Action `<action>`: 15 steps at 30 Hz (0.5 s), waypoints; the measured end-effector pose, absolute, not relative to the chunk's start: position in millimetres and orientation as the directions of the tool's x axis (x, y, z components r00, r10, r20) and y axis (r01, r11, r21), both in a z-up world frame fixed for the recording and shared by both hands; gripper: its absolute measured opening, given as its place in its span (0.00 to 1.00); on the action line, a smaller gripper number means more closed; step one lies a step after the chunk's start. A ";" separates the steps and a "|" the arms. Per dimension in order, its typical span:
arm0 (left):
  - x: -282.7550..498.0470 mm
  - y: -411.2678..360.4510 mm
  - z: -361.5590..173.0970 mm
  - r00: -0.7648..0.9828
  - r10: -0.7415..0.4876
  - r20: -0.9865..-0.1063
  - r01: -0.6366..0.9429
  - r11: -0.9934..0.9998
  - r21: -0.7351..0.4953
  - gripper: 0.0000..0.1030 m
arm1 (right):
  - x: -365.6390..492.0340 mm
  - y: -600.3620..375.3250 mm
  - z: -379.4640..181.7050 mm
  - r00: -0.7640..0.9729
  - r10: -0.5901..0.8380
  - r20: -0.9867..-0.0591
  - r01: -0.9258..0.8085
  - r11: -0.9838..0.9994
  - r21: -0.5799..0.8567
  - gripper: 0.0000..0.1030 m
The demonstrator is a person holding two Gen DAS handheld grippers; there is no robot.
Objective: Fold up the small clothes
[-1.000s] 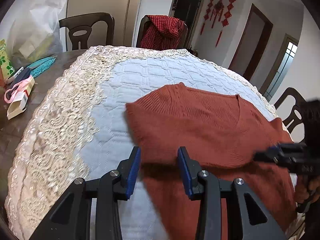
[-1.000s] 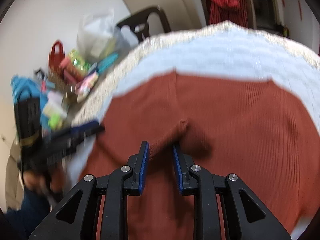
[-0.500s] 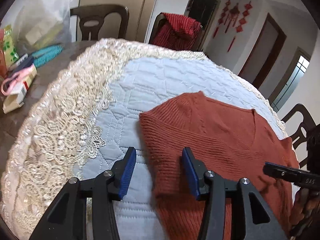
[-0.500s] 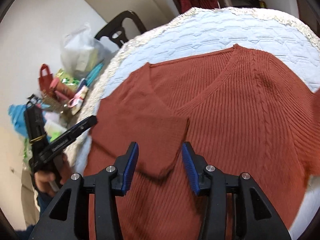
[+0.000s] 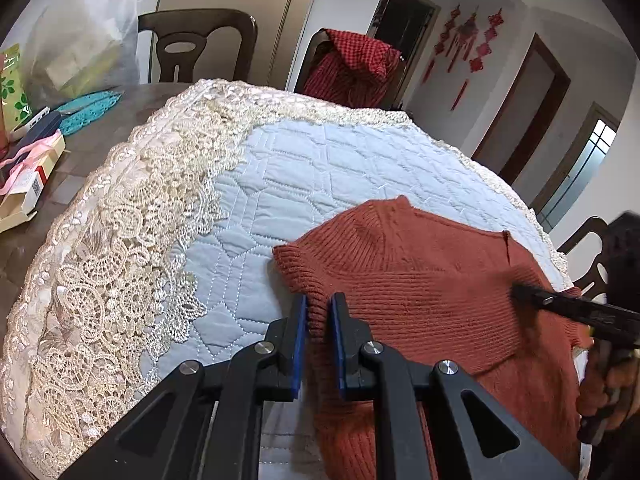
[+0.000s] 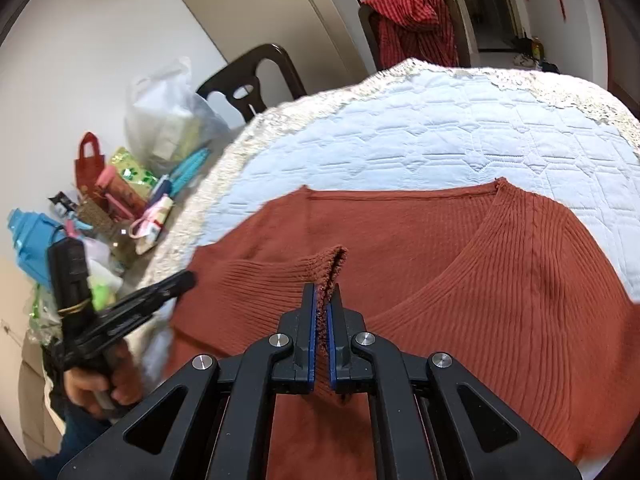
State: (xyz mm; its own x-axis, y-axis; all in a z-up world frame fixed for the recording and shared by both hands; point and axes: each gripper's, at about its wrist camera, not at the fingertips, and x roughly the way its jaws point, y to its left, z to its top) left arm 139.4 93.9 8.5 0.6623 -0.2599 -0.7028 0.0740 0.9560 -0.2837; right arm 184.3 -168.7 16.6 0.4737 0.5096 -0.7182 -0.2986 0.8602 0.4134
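Observation:
A rust-red knitted sweater (image 5: 420,280) lies flat on a pale blue quilted cloth (image 5: 320,168), neckline away from me. My left gripper (image 5: 319,308) is at the sweater's left folded edge. Its jaws are closing, and the blue pads press the ribbed knit between them. In the right wrist view the sweater (image 6: 500,280) has a sleeve folded across its body. My right gripper (image 6: 323,300) is shut on that sleeve's ribbed cuff (image 6: 332,264), which stands up between the pads. Each view shows the other gripper: the right one (image 5: 532,296), the left one (image 6: 176,284).
A cream lace border (image 5: 120,240) rings the quilted cloth. Boxes, ribbon and a plastic bag (image 5: 80,40) crowd the dark table at the left. Behind the table are dark wooden chairs (image 5: 196,44); one carries a red checked garment (image 5: 352,68). A hand (image 6: 100,380) holds the left gripper.
Both grippers stood open half a second ago. The left has closed on the sweater's left edge, and the right has closed on the sleeve cuff and lifted it a little.

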 end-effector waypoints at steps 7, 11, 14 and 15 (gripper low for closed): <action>125.2 101.8 35.3 0.722 -0.219 -0.657 0.055 0.964 -0.261 0.14 | 170.0 -187.3 16.4 0.505 0.467 -0.726 -0.257 0.884 0.390 0.09; 124.6 84.0 34.8 0.700 -0.235 -0.674 0.103 0.968 -0.230 0.14 | 161.6 -179.9 20.9 0.496 0.499 -0.711 -0.306 0.867 0.394 0.09; 124.3 68.7 9.8 0.622 -0.258 -0.739 0.145 0.966 -0.215 0.15 | 159.5 -170.9 1.9 0.438 0.472 -0.765 -0.317 0.878 0.360 0.09; 121.0 66.5 5.4 0.630 -0.249 -0.735 0.151 0.969 -0.198 0.15 | 156.5 -171.6 -0.1 0.448 0.479 -0.755 -0.334 0.873 0.356 0.09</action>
State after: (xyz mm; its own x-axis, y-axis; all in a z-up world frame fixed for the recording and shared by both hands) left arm 121.0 66.5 5.4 0.6304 -0.2486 -0.7354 0.1511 0.9685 -0.1979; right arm 156.5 -171.6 -0.1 0.4476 0.4792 -0.7550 -0.3340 0.8728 0.3560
